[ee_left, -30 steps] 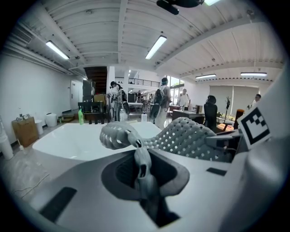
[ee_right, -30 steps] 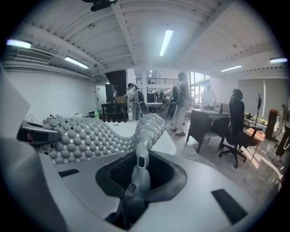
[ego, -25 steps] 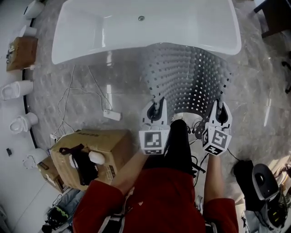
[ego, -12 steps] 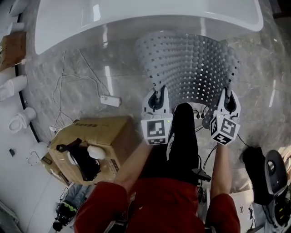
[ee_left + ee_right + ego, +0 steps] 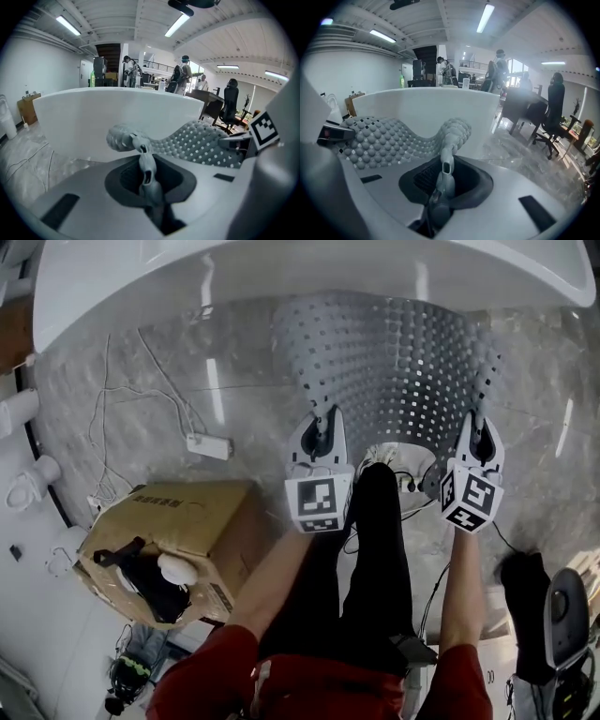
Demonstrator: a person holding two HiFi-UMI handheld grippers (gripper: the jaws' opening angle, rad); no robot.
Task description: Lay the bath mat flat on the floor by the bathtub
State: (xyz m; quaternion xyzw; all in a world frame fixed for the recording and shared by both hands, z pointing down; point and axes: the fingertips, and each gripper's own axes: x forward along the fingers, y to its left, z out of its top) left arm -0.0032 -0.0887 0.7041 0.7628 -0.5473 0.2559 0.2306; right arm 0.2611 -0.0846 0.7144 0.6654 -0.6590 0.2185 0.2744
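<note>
A grey perforated, knobbly bath mat (image 5: 389, 367) hangs in a curve between my two grippers, its far edge near the white bathtub (image 5: 281, 277). My left gripper (image 5: 322, 431) is shut on the mat's near left corner, and the pinched edge (image 5: 140, 149) runs between its jaws. My right gripper (image 5: 480, 433) is shut on the near right corner, where the mat (image 5: 393, 138) bunches at the jaws. In the left gripper view the mat (image 5: 197, 143) sags toward the right gripper in front of the bathtub (image 5: 93, 117).
A cardboard box (image 5: 169, 540) with a dark item on top stands at the left by my leg. White cables and a power strip (image 5: 208, 445) lie on the marble floor left of the mat. A black device (image 5: 553, 615) sits at the right. Toilets (image 5: 28, 484) line the left edge.
Both grippers have carried the mat forward toward the tub, which now fills only the top edge of the head view. The mat's far edge has dropped lower.
</note>
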